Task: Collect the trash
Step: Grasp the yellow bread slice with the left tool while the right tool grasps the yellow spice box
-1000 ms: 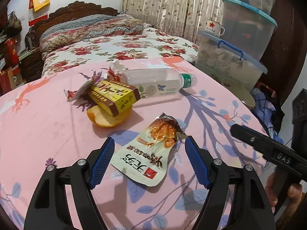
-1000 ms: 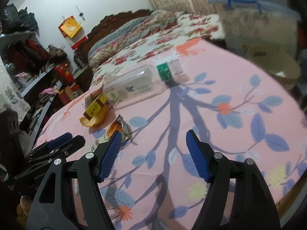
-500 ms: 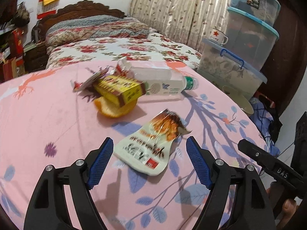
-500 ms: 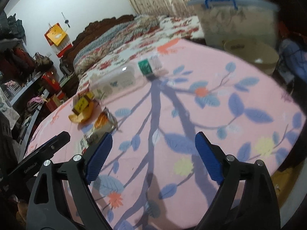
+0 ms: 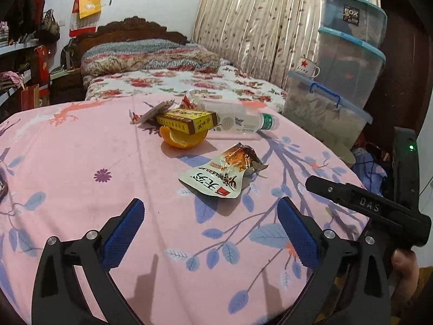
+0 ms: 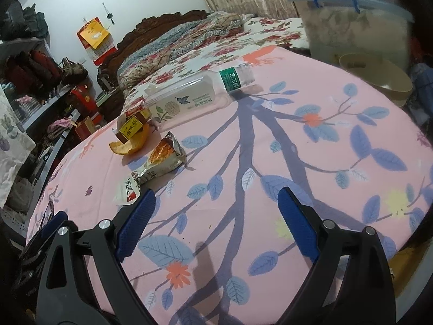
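Since a sec ago my left gripper [image 5: 209,223] has backed off the torn white-and-orange foil snack pouch [image 5: 220,174]: it sat between my blue pads, now it lies clear ahead at 12 o'clock. Jaws are opening on both sides, nothing between them; right gripper [image 6: 216,211] is over bare pink leaf-print tablecloth [image 6: 311,162], pouch at its 10 o'clock. Guess I'm widening to fit the pouch flat-on, bc it's broad and limp.

Rest of the trash is piled further back: yellow cardboard box [image 5: 189,120] rests on the orange peel [image 5: 181,140], clear plastic bottle w/ green label [image 5: 240,119] lies on its side behind, at 1 o'clock. Nothing collected yet, IMO.
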